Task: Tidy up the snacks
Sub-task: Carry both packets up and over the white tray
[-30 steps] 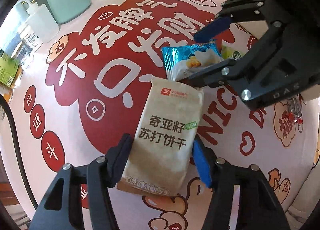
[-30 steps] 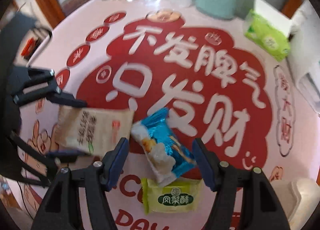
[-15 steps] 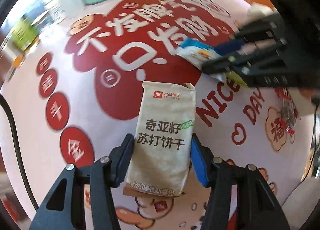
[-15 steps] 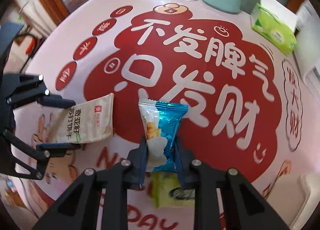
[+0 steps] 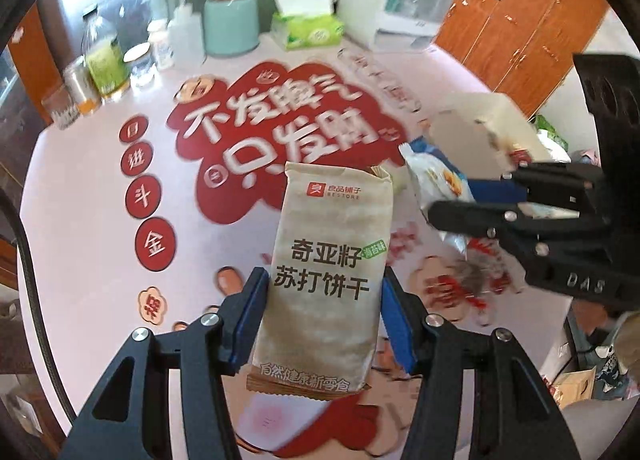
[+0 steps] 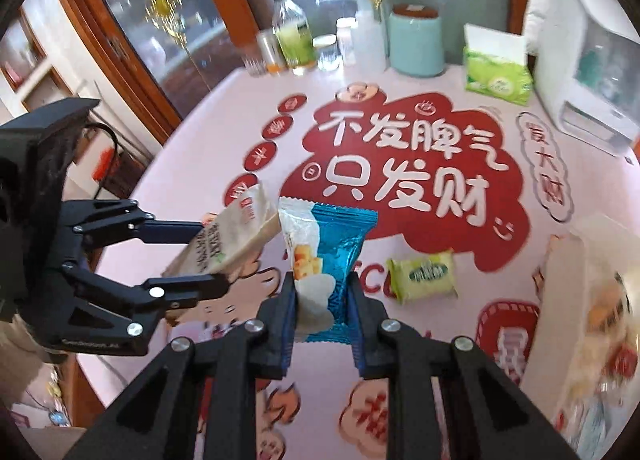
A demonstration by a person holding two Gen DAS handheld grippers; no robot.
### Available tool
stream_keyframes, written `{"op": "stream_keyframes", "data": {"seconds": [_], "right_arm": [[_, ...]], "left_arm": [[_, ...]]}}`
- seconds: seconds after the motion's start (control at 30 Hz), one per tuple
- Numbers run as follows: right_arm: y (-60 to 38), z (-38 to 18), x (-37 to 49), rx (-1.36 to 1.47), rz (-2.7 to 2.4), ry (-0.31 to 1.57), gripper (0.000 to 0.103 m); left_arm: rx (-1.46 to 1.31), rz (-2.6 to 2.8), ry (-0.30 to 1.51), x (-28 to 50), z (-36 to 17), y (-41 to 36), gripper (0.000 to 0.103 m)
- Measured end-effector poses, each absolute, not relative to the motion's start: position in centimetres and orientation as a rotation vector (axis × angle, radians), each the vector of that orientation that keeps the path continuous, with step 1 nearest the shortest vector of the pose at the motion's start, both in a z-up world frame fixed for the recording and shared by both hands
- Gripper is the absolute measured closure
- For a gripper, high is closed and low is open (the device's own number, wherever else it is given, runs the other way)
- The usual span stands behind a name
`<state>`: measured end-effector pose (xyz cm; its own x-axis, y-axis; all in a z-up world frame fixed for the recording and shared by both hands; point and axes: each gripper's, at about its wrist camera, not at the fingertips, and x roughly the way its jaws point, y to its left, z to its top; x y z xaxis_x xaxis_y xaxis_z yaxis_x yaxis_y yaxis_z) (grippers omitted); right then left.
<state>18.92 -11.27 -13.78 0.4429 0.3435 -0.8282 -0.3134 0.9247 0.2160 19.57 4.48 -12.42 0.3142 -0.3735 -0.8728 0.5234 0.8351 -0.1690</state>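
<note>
Both packets [image 5: 328, 280] aloft now, box [image 6: 592, 300] blurred

We cannot make out the pale box [image 6: 592, 300] at the surface's right edge; it is smeared by blur and cut off by the picture's rim. In the left wrist view the blue packet [image 5: 438, 179] is partly hidden behind the right gripper's fingers [image 5: 472, 215]. The labels on the bottles [image 6: 296, 39] at the surface's far edge are too small to read.
</note>
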Motion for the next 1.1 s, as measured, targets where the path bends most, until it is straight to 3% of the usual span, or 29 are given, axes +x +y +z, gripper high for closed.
{"op": "stream_keyframes", "data": {"seconds": [0.53,0.83,1.1], "right_arm": [[-29.6,-5.4,5.3,0.236,0.224,0.818,0.08],[-40.2,-3.8,1.9,0.217,0.072,0.764,0.08],[-44.4,-3.2,1.7,0.23,0.042,0.742,0.08]], "left_arm": [[0.05,-0.643,1.017,12.7,-1.9,-14.9,0.049],[0.077,-0.572,0.973,11.6,-0.4,-24.6,0.049],[0.102,-0.511,0.941,12.3,-0.1,-28.6,0.049]]}}
